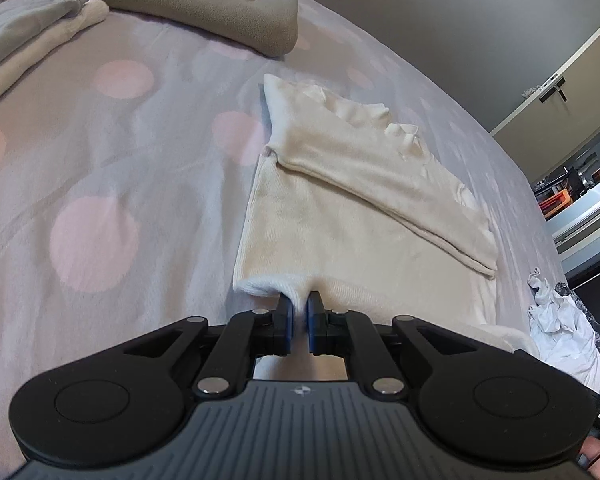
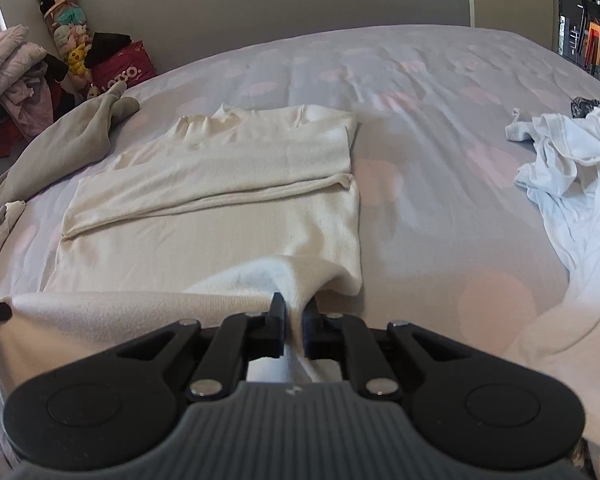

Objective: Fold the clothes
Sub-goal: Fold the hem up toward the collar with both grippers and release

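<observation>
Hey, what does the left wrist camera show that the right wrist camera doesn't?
Only the left wrist view: a folded beige blanket at the far edge of the bed. Only the right wrist view: stuffed toys against the wall. Both: the cream sweater on the spotted bedsheet, each gripper, left and right, shut on its near hem, plus crumpled white laundry.

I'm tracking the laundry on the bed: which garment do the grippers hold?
The cream sweater, pinched at its near hem by both grippers. The beige garment and the crumpled white shirt lie untouched.
</observation>
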A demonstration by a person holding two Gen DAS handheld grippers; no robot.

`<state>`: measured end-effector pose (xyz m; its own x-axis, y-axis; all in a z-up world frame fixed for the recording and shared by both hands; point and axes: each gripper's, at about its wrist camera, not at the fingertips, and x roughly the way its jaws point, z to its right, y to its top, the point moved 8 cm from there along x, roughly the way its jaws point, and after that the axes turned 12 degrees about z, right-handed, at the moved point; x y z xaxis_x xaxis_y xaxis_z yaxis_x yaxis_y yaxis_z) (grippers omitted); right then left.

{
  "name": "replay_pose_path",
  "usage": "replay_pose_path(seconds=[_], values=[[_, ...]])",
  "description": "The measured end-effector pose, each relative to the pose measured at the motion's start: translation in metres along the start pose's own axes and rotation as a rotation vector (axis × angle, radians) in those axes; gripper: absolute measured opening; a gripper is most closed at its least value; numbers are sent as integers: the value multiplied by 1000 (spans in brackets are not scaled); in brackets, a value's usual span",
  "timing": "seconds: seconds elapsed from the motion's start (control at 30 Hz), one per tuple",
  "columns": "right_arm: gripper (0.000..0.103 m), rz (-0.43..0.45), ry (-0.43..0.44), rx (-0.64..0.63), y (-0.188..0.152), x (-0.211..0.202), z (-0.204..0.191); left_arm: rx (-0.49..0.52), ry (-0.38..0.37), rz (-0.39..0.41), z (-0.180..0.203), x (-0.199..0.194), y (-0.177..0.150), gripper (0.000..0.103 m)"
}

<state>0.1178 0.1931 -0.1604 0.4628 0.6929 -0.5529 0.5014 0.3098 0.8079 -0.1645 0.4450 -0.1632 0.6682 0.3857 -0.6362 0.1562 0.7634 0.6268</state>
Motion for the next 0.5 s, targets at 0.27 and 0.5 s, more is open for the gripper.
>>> replay_pose_path(seconds=[0.27, 0.5], values=[[10, -33, -6, -40, -7, 43, 0, 105, 48, -7, -1, 33, -3, 5], [28, -58, -27, -7, -13, 50, 8, 183, 106, -2, -1, 37, -11, 12]])
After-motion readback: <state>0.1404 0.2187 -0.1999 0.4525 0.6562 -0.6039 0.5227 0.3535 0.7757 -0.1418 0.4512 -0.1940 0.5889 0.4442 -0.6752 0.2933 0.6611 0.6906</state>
